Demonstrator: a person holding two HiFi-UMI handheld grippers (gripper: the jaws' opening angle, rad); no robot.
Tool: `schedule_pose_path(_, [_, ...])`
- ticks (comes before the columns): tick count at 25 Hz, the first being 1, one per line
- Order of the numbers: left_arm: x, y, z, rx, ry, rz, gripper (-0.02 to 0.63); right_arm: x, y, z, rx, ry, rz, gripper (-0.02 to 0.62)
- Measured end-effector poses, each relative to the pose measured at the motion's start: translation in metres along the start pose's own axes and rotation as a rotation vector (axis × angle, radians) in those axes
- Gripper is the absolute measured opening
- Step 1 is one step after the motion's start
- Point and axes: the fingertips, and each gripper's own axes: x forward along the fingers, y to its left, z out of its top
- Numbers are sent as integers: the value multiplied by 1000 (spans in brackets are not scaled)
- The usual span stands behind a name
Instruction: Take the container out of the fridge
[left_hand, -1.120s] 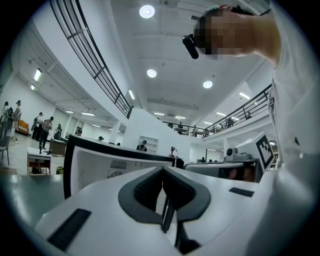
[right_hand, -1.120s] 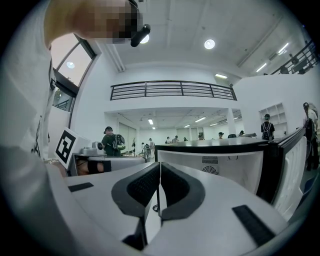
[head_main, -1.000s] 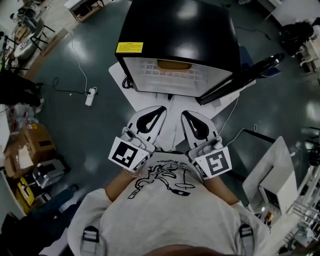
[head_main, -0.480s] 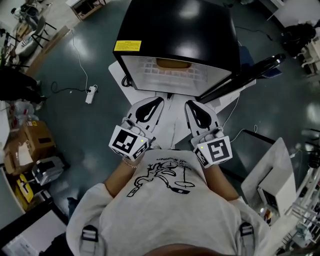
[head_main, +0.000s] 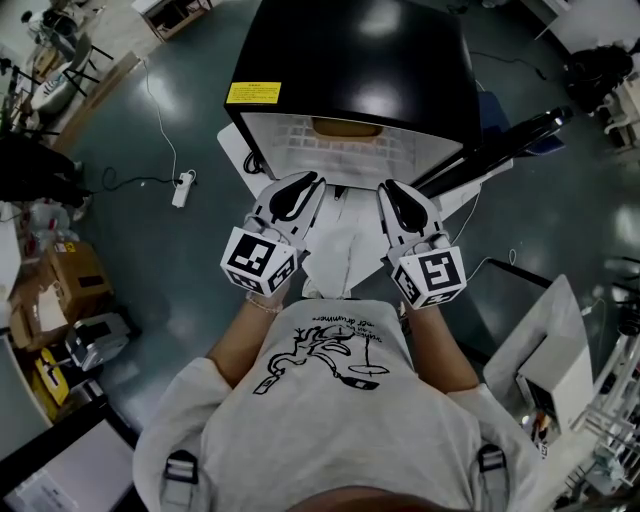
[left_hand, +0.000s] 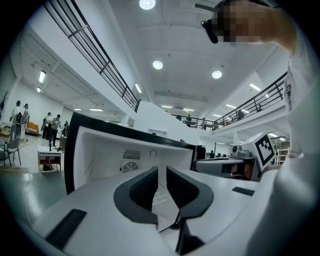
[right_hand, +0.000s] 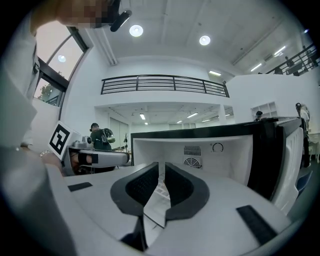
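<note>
Black on top and white within, the mini fridge (head_main: 350, 60) sits on a white stand (head_main: 340, 255) with its door (head_main: 500, 150) swung wide to the person's right. A yellow label (head_main: 259, 94) is stuck at the left front corner of its top. The tan container (head_main: 345, 127) is still inside, on the white wire shelf (head_main: 300, 145) about midway across, with its upper part tucked under the fridge's front edge.

The person stands square to the opening, a gripper in each hand, the two side by side over the stand and both pointing into the cavity. Neither one touches the container; both are short of the shelf.

The left gripper (head_main: 312, 180) has just been opening its jaws — they now stand a narrow slit apart, and its own view shows nothing between them, only the fridge's white back wall with a round fan vent (left_hand: 131, 167) beyond. The right gripper (head_main: 386, 188) has its jaws drawn together and carries nothing — its view looks at the same vent (right_hand: 192, 162) past the tips.

On the dark floor to the left lies a white power strip (head_main: 181, 192) on its cable.
</note>
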Motion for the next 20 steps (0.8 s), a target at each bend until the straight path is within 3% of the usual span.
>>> schedule_pose_path(6, [16, 14, -15, 8, 35, 3, 71, 18, -13, -10, -7, 19, -9, 78])
schedule_pose_path(20, [50, 53, -39, -39, 78, 52, 92, 59, -43, -27, -26, 63, -36, 107])
